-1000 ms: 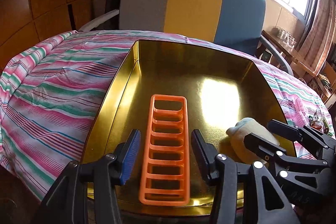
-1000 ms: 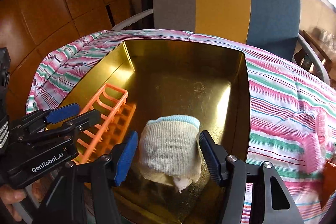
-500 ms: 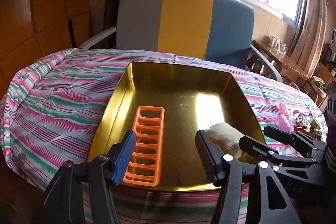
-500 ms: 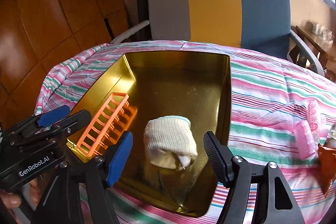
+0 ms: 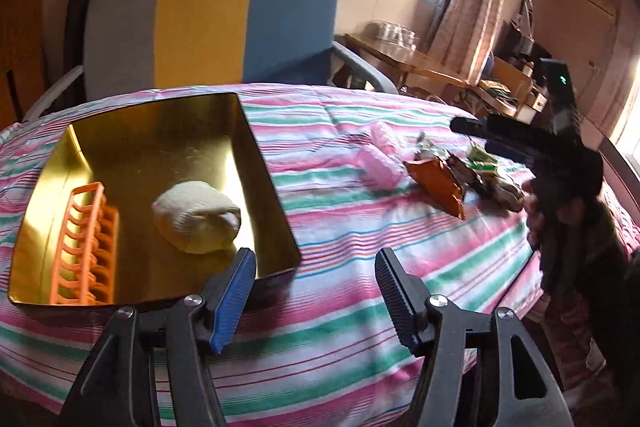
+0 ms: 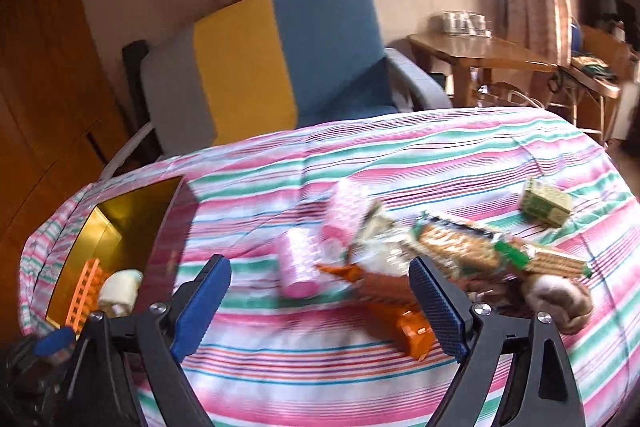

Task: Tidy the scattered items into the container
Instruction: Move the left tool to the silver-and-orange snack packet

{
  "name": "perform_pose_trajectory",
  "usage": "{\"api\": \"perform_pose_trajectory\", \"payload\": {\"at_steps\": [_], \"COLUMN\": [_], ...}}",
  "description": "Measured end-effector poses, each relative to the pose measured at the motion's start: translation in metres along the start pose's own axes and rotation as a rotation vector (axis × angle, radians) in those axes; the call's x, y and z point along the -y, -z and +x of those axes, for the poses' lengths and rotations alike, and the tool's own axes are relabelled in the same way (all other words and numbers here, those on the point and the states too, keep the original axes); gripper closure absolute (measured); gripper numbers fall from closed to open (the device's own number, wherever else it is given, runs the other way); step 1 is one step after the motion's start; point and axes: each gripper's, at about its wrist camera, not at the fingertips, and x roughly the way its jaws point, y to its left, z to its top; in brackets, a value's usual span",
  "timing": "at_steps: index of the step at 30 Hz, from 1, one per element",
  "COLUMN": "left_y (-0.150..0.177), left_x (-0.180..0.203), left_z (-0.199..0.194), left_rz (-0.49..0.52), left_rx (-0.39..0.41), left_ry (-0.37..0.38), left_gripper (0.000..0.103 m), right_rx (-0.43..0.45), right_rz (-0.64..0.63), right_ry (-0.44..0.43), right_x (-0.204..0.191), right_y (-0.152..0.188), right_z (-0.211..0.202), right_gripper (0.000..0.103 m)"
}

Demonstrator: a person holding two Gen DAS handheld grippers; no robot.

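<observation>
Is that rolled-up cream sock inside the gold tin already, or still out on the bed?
Inside. The rolled cream sock lies on the floor of the gold metal tin, beside the orange plastic rack.

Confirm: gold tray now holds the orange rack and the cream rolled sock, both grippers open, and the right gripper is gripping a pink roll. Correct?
One error: the right gripper grips nothing. In the right wrist view its jaws stand open above the striped cloth, with the pink roll lying loose beyond them. The rest holds: the left wrist view shows the orange rack and cream rolled sock inside the gold tray, left gripper open.
</observation>
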Motion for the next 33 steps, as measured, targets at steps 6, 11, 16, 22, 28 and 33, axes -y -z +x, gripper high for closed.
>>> {"api": "perform_pose_trajectory", "payload": {"at_steps": [6, 11, 16, 22, 28, 33], "left_y": [0.011, 0.019, 0.023, 0.026, 0.027, 0.016], "left_x": [0.026, 0.025, 0.021, 0.019, 0.021, 0.034], "left_z": [0.016, 0.017, 0.019, 0.019, 0.017, 0.023], "left_rz": [0.05, 0.047, 0.028, 0.019, 0.02, 0.035], "left_rx": [-0.068, -0.096, -0.111, -0.12, -0.117, -0.124], "left_ry": [0.052, 0.055, 0.057, 0.066, 0.072, 0.111], "left_gripper": [0.04, 0.04, 0.04, 0.04, 0.04, 0.039], "right_rx": [-0.108, -0.204, -0.264, -0.291, -0.275, -0.234], "right_rz": [0.174, 0.234, 0.169, 0.101, 0.139, 0.224], "right_ry": [-0.02, -0.103, -0.221, -0.454, -0.503, -0.368], "right_x": [0.074, 0.083, 0.059, 0.014, 0.012, 0.047], "right_y": [-0.028, -0.026, -0.008, 0.03, 0.057, 0.072], "right_z": [0.045, 0.079, 0.075, 0.033, -0.003, -0.017], "right_gripper": [0.009, 0.009, 0.008, 0.007, 0.007, 0.006]}}
